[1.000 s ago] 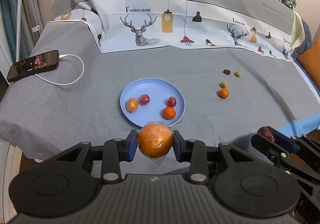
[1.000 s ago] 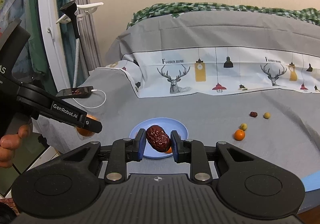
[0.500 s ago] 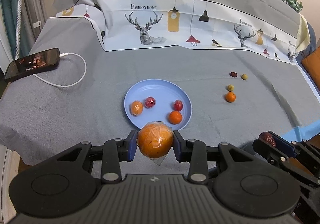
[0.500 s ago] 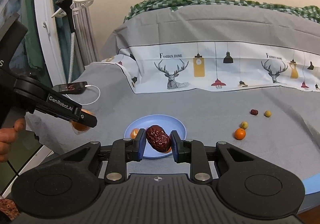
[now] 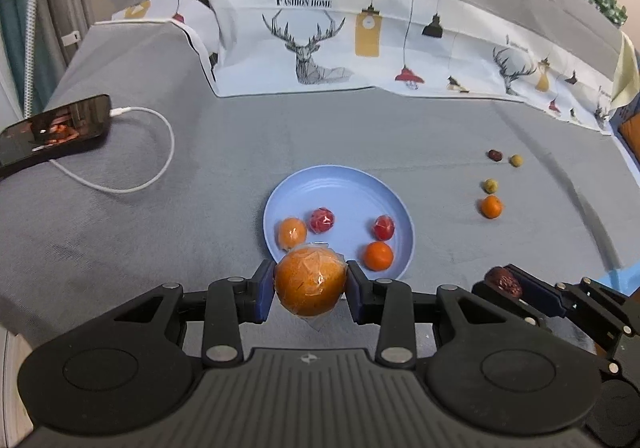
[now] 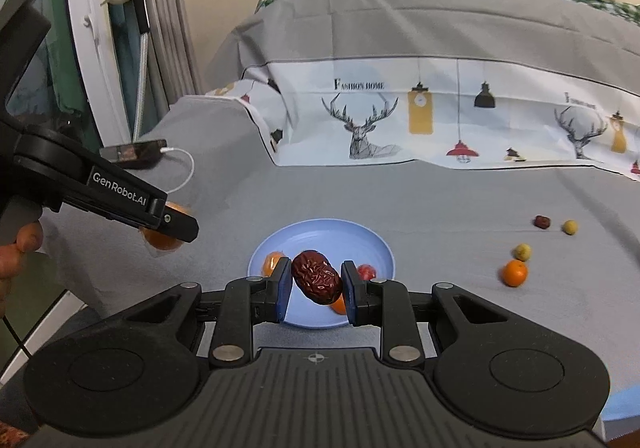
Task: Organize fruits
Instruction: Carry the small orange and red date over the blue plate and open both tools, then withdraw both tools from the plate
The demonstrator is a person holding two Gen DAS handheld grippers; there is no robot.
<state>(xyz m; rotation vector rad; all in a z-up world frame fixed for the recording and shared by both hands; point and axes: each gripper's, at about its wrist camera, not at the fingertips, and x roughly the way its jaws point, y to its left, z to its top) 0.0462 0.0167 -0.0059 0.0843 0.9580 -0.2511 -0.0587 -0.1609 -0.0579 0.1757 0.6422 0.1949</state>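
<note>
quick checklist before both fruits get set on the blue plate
1. Left tool shut on the wrapped orange: ok.
2. Right tool shut on the red date: ok.
3. Blue plate has bare space at its far half for two more fruits: ok.
4. Four fruits already on the plate sit clear of its rim: ok.
5. Tools apart from each other on approach: ok.
6. Height of either fruit above the plate: cannot tell.

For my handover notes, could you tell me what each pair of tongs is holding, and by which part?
Left tongs: wrapped orange, gripped across its middle. Right tongs: wrinkled red date, pinched across its sides.
</note>
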